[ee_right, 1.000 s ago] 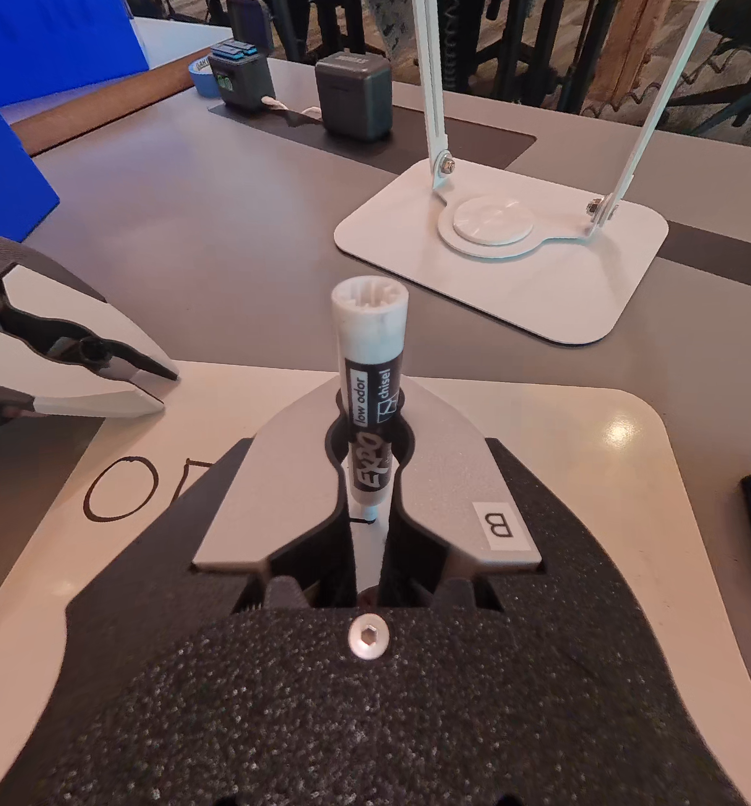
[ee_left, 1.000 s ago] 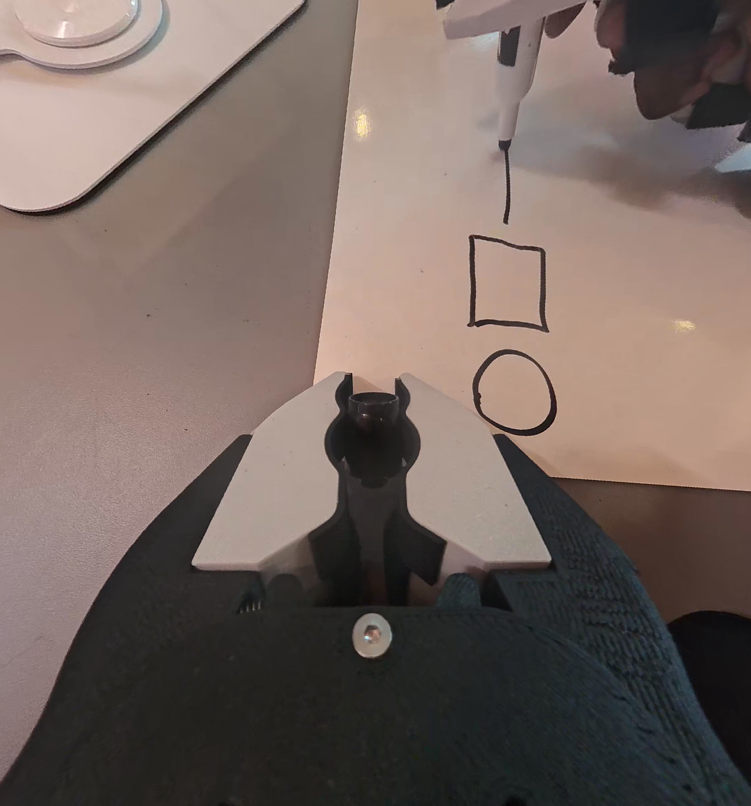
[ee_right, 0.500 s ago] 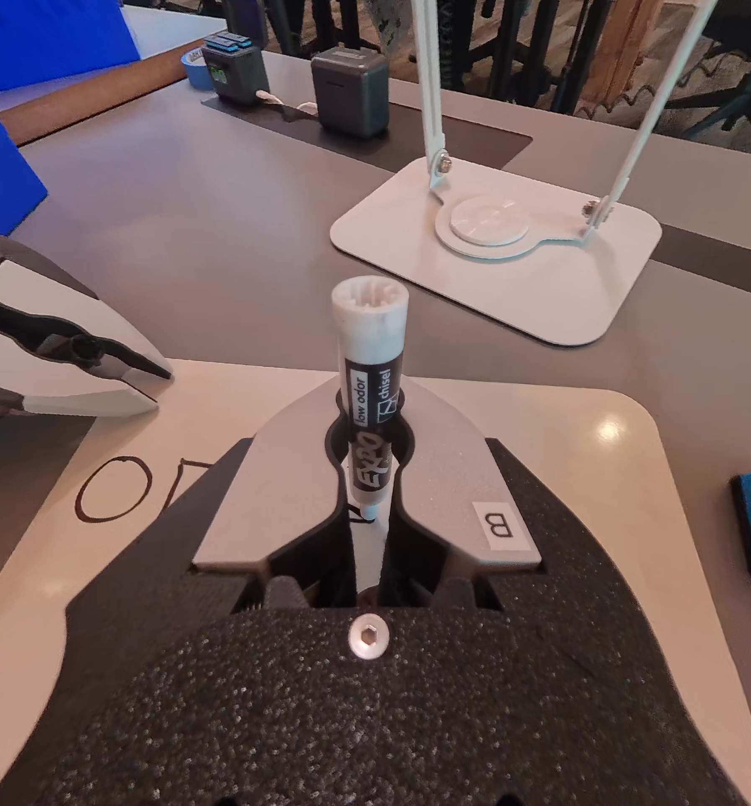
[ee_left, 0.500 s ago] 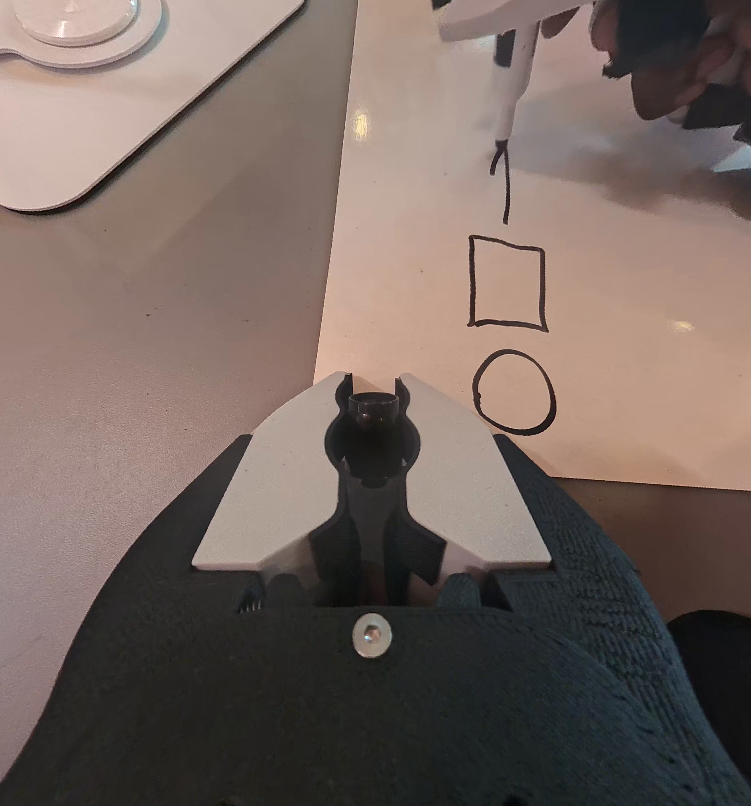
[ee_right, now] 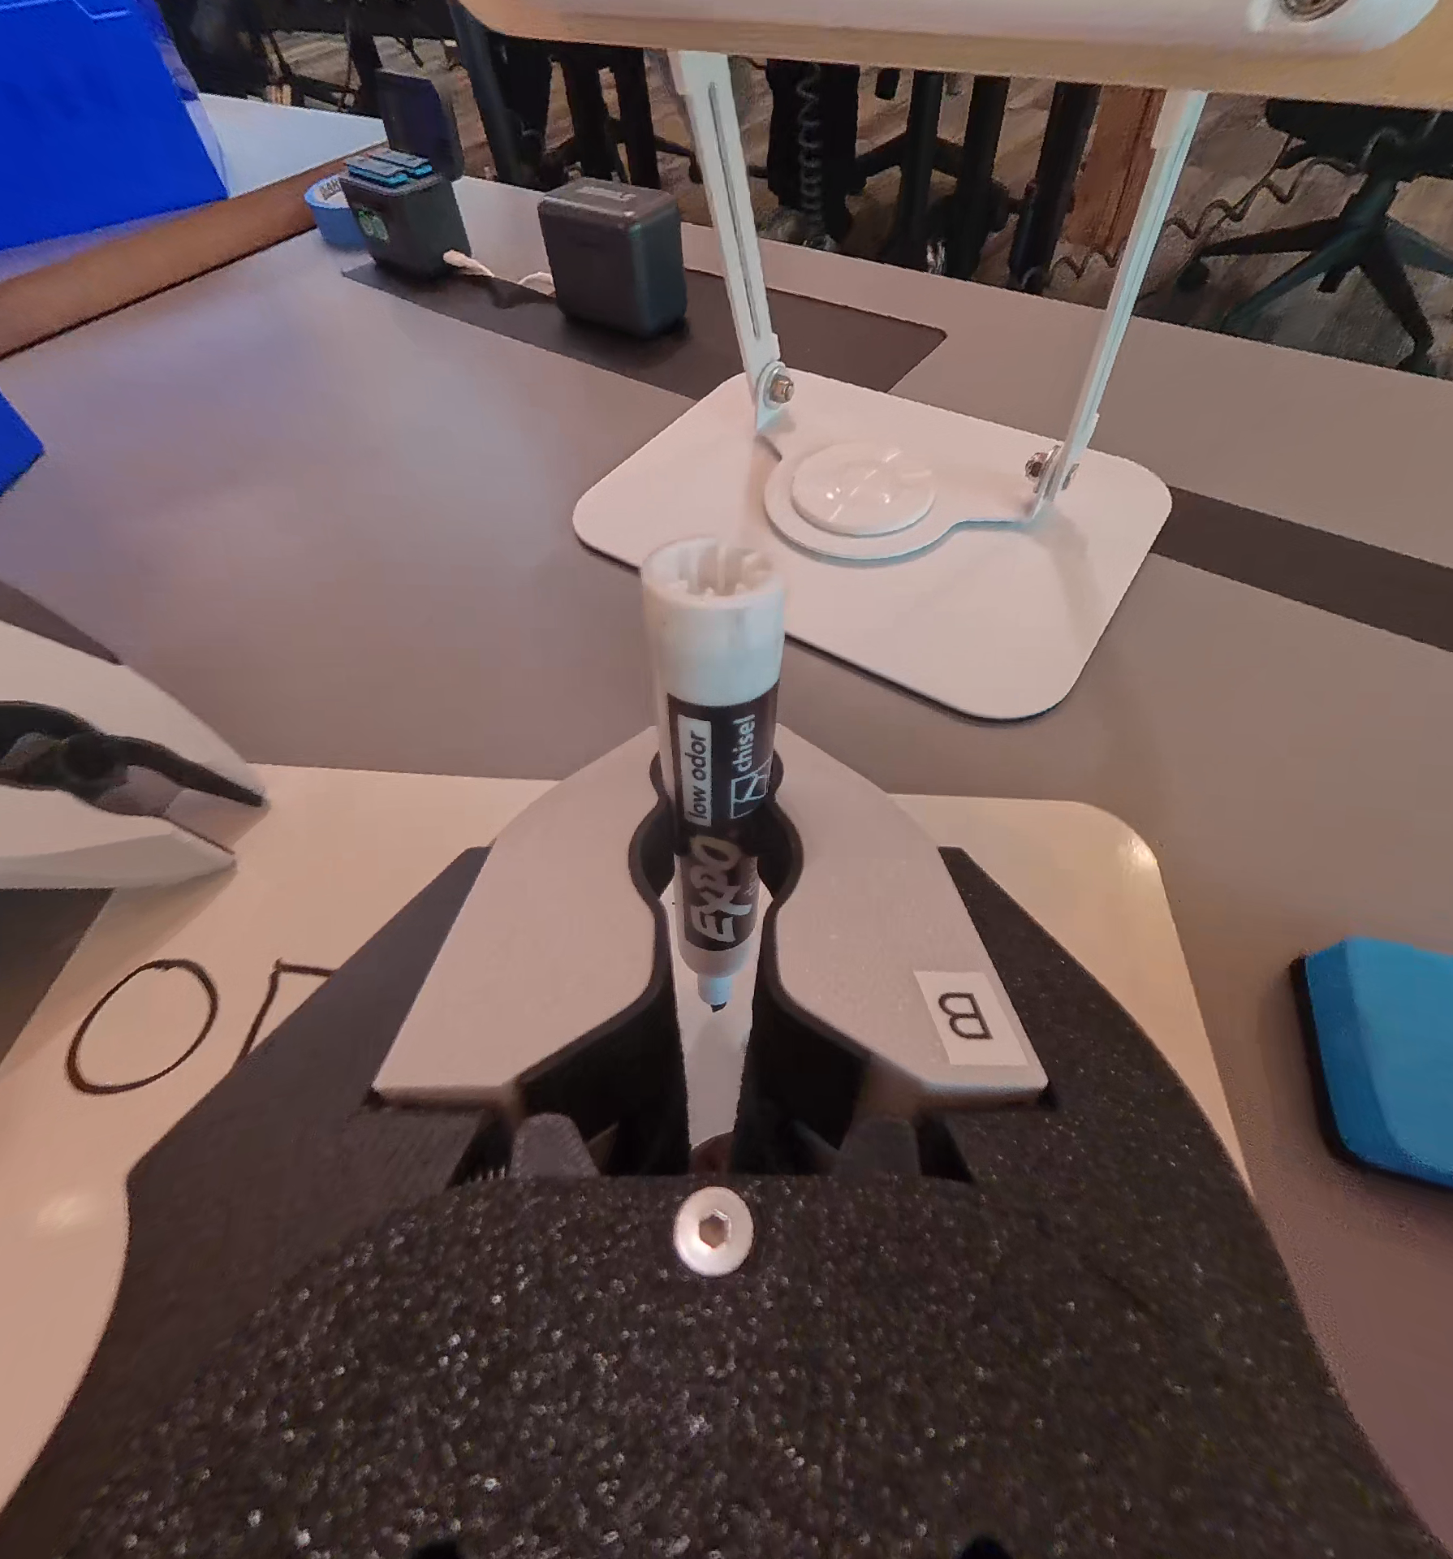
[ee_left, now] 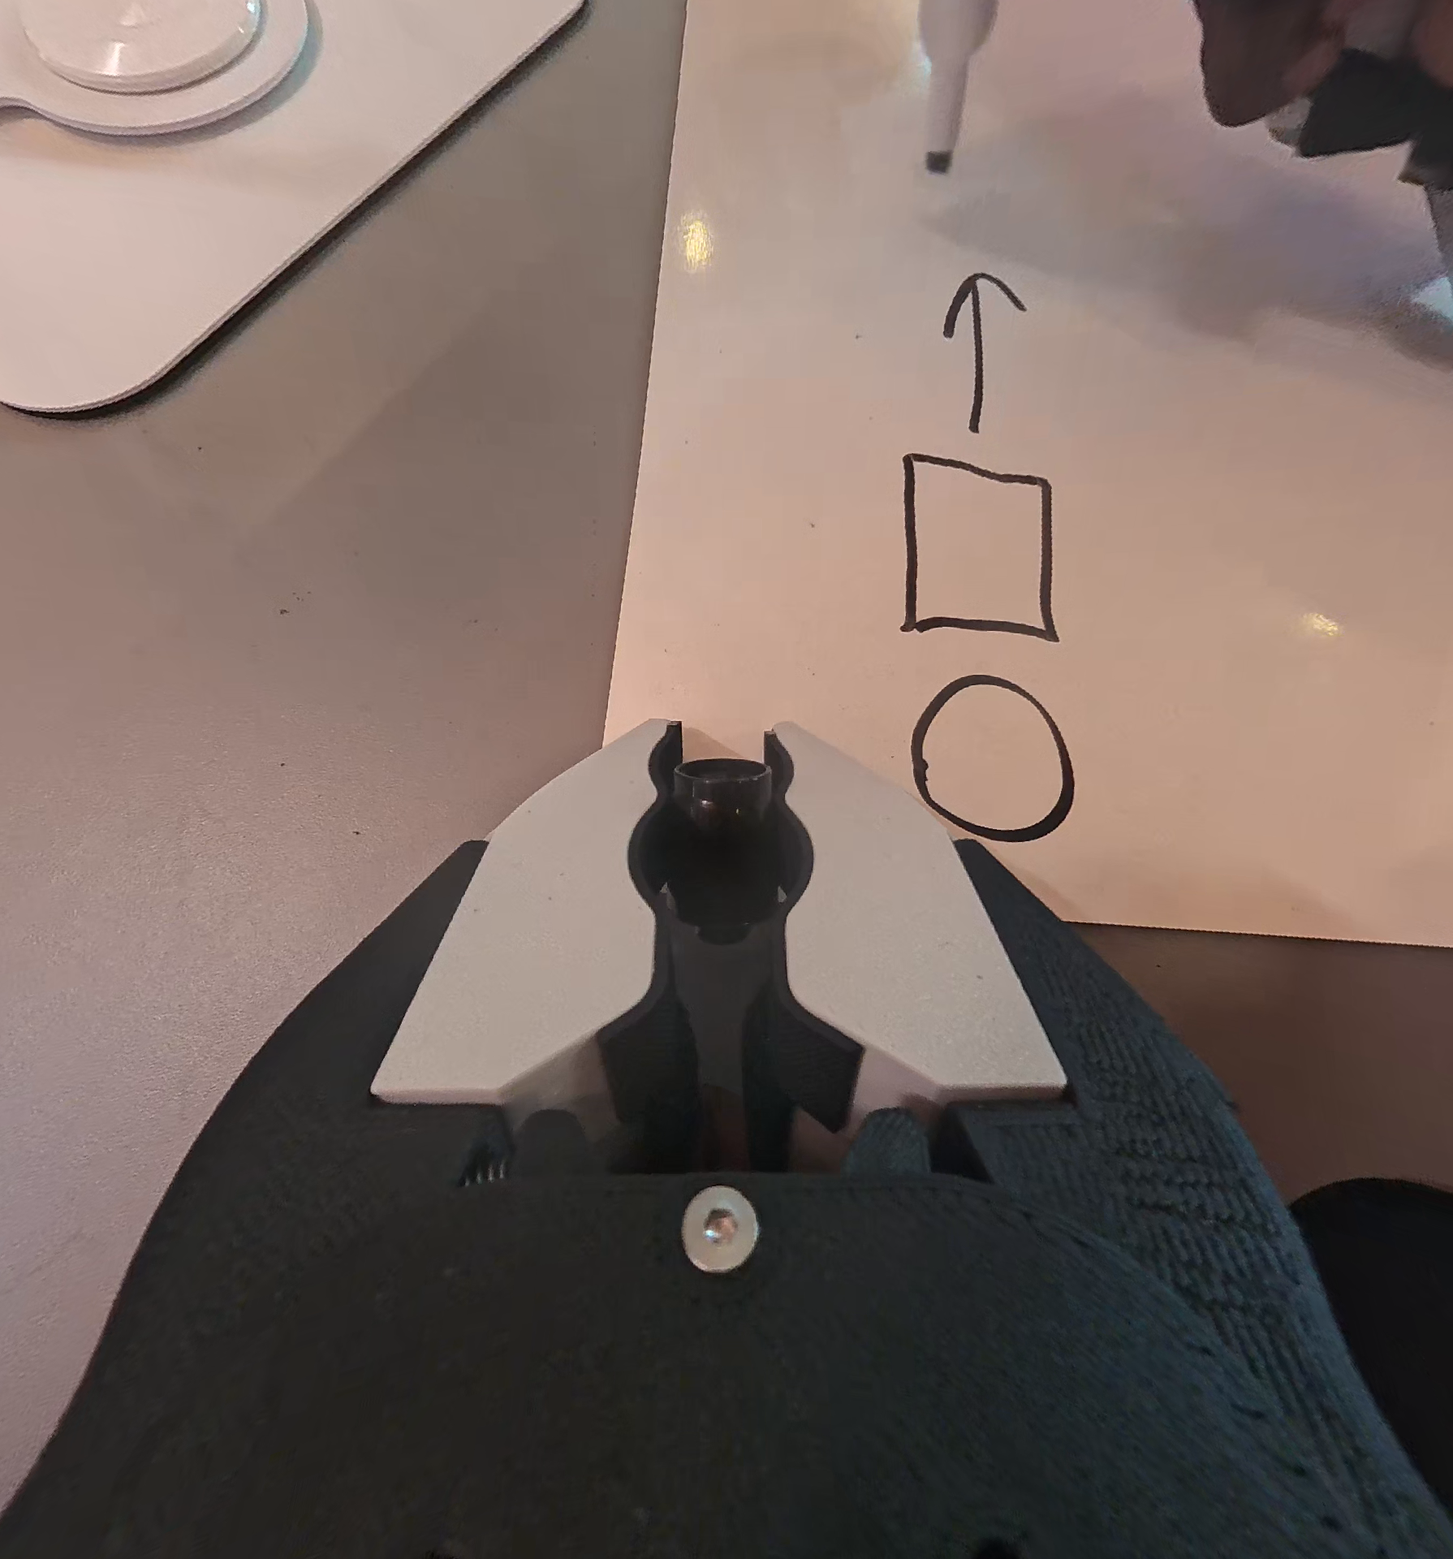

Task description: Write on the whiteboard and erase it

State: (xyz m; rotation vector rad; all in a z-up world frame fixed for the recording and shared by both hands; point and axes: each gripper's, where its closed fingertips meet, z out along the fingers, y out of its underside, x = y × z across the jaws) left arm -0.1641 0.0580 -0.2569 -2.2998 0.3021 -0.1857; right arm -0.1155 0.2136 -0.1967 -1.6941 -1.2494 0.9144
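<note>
Right jaws pinching marker (ee_right: 719, 751), tip off whiteboard (ee_left: 791, 337); left jaws pinching black cap (ee_left: 721, 789) (at board's edge).

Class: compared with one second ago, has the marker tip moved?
Yes. In the left wrist view the marker tip has lifted away from the drawn square, beyond the arrow, off the whiteboard.

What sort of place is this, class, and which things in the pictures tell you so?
Probably an office or lab workspace. Wheeled office chairs stand behind a long grey table; dark charger-like boxes sit plugged in at its far edge; a white stand rests beside the whiteboard.
</note>
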